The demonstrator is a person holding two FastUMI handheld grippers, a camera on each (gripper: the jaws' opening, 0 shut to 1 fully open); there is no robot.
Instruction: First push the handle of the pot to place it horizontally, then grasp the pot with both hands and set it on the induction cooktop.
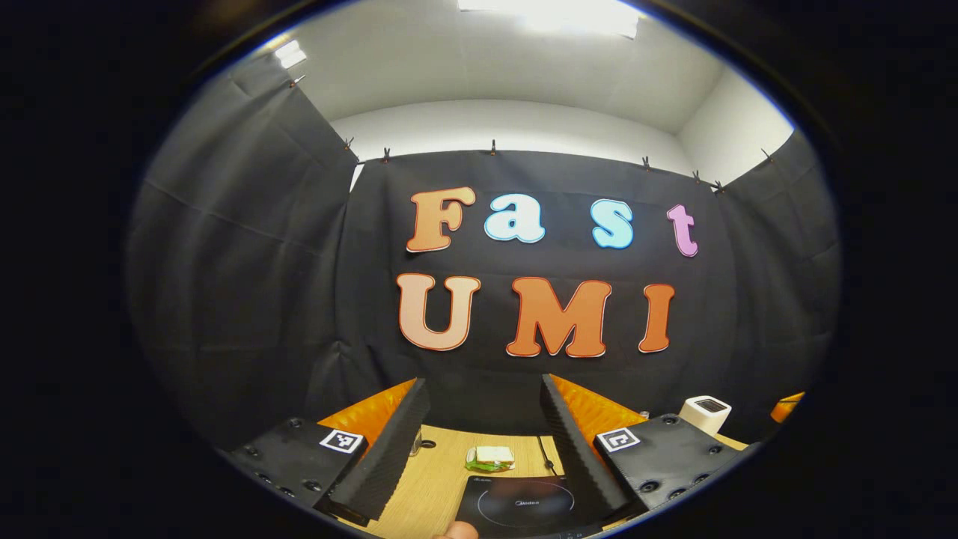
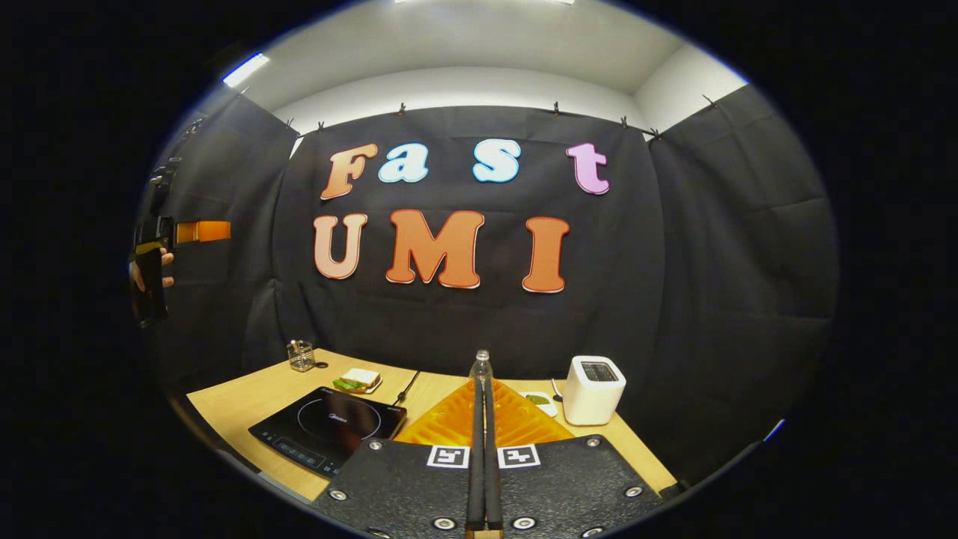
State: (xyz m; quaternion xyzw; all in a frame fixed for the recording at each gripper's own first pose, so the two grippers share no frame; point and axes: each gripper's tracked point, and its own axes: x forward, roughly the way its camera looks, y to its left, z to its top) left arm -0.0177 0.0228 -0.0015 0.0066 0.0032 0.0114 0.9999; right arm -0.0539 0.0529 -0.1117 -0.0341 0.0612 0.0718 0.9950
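1. The left gripper [image 1: 485, 430] is held with its two fingers spread wide apart and nothing between them.
2. The right gripper [image 2: 480, 389] is held with its fingers pressed flat together, empty.
3. The induction cooktop [image 2: 328, 428] is seen on the wooden table [image 2: 247, 393], low and left of the right gripper; in the left gripper view it lies directly ahead, framed between the open fingers, so the left gripper is judged the nearer.
4. The pot and its handle cannot be made out, so their place, pointing and long axis cannot be told; the handle push is judged not yet begun.
5. Beyond the cooktop a sandwich [image 2: 358, 379] is seen; a white toaster [image 2: 593, 388] stands well to the right.
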